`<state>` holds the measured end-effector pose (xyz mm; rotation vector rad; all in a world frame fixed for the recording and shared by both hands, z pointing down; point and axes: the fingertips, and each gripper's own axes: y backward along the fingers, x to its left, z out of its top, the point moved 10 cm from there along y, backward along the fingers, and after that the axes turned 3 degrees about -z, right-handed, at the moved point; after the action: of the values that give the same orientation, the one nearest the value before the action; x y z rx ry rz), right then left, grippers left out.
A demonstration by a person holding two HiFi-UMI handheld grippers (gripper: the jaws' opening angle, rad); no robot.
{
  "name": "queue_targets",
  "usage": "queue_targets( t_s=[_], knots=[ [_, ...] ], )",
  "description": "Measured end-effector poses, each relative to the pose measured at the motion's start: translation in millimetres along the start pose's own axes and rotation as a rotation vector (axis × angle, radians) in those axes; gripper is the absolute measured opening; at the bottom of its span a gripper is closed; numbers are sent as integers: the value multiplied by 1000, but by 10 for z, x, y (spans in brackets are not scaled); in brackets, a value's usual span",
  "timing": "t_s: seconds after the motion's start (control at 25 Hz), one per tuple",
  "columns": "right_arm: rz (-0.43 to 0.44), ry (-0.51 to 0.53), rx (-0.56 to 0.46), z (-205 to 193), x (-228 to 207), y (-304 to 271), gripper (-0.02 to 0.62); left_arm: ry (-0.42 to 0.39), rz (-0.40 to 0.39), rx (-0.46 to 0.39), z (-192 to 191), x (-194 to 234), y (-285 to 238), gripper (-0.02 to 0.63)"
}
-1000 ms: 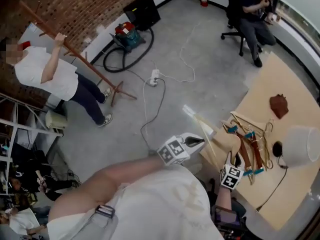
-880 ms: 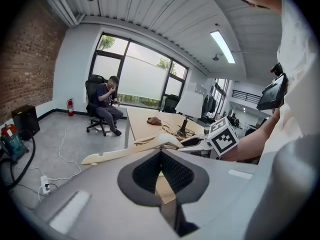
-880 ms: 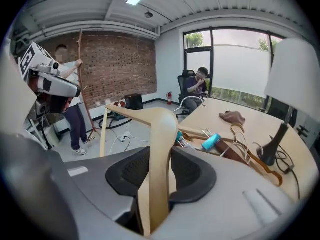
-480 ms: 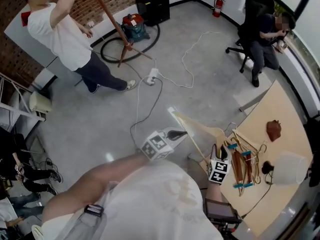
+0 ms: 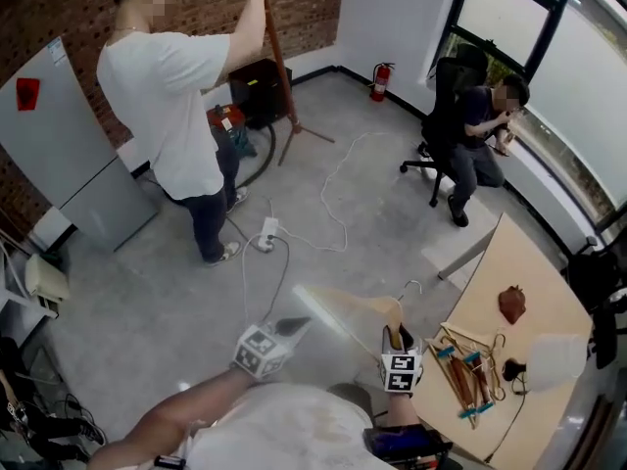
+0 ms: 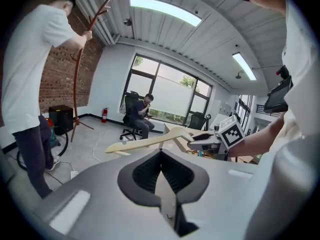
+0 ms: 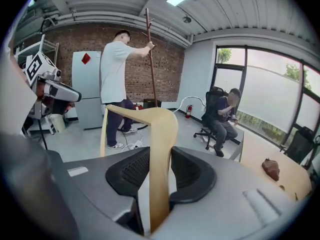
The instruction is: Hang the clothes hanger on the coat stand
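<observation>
Pale blond wood on the clothes hanger (image 7: 161, 134), dark reddish-brown on the coat stand (image 5: 278, 67). Same light grey shell and black ribbed pads on the left hand-held gripper (image 6: 161, 171) and right hand-held gripper (image 7: 159, 171), black-and-white square markers on the cubes (image 5: 263, 349). Tan bench (image 5: 519, 258), grey concrete floor (image 5: 147, 292), red brick wall (image 5: 59, 8).
</observation>
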<state>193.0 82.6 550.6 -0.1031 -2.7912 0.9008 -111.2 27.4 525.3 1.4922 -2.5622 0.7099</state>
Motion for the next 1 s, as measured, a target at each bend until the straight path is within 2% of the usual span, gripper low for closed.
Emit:
queue_targets(
  t_s=[0.2, 0.44, 0.56, 0.72, 1.0],
  knots=[
    [-5, 11, 5, 223, 104, -213, 140, 41, 13, -10, -86, 297, 63, 2],
    [15, 31, 16, 456, 44, -679, 140, 71, -3, -2, -17, 578, -246, 2],
    [23, 24, 13, 589, -55, -989, 140, 48, -8, 1, 203, 748, -427, 2],
    [29, 28, -32, 960, -266, -1491, 140, -9, 9, -7, 671, 1117, -724, 2],
    [57, 29, -117, 1589, -723, -2158, 140, -44, 57, -74, 1397, 1543, -1355, 2]
  ],
)
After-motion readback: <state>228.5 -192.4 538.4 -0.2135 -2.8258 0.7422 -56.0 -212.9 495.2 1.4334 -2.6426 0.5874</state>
